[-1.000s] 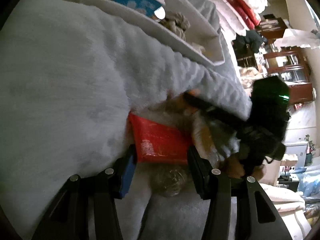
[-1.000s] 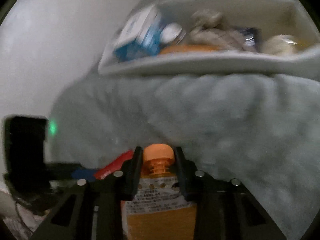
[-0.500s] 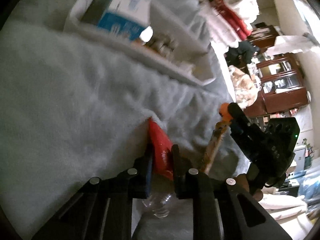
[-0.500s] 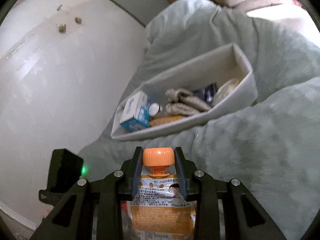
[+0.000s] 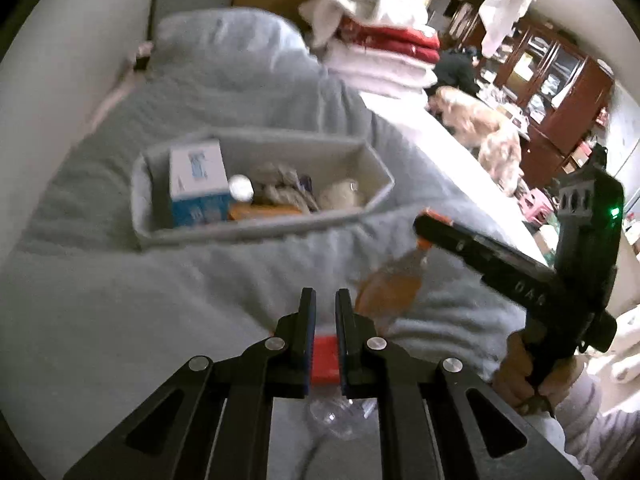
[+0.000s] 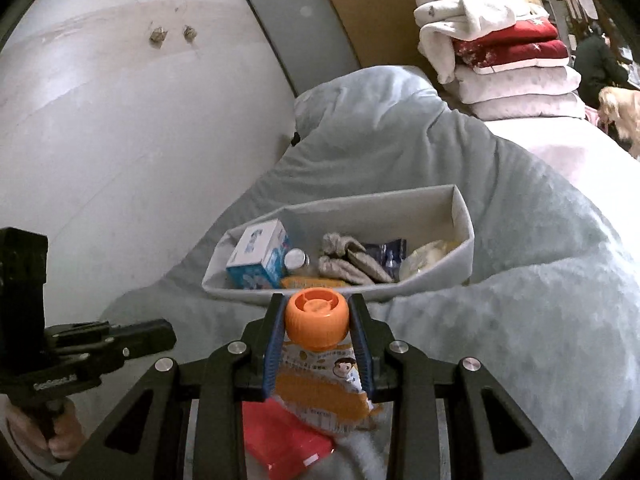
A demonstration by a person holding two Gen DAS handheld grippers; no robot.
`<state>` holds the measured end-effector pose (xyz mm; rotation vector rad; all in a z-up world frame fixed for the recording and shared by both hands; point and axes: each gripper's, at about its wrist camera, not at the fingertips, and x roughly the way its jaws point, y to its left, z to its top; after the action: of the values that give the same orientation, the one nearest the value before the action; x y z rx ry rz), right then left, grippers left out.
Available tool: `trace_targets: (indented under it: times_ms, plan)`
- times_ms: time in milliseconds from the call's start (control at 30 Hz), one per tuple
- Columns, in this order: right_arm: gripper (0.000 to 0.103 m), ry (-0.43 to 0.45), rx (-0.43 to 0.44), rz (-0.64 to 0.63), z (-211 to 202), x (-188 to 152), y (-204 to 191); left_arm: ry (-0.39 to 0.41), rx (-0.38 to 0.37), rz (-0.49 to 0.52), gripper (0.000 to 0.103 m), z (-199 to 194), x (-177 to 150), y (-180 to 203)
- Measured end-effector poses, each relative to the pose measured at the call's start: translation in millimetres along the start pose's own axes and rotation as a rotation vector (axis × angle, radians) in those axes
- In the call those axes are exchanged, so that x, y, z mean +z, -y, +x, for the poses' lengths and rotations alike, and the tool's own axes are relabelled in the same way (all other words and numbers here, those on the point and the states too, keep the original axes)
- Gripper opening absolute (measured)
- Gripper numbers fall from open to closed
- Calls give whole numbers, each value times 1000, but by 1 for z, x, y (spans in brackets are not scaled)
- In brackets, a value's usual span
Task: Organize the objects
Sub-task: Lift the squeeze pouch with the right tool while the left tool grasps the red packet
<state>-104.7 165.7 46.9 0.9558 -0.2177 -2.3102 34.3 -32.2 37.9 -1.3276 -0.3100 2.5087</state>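
Right gripper [image 6: 316, 318] clamps orange cap of pouch [image 6: 320, 384]. Left gripper [image 5: 325, 320] pinches red packet [image 5: 325, 360]. Gray bin [image 6: 460, 248] at 12 o'clock on blanket [image 6: 520, 320].

Right tongs [image 5: 430, 236] arm: "0A6" partly legible. Pouch [image 6: 320, 384] print too small.
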Motion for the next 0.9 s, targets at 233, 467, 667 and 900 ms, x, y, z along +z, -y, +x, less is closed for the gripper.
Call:
trace_targets:
  times_ms: [233,467,667,900]
  plan:
    - [30,-18,40,120,-1,-3,32,-95,-60,-295,50,7,-15,-50]
    - [30,-15,121,290,-1,-8,69,-228,-251,-528,57,16,-43,-74]
    - [30,-23,130,284,0,-7,68,-346,-263,-524,57,36,-47,-62]
    - [31,-29,134,278,0,-8,66,-373,-381,-573,45,65,-34,-60]
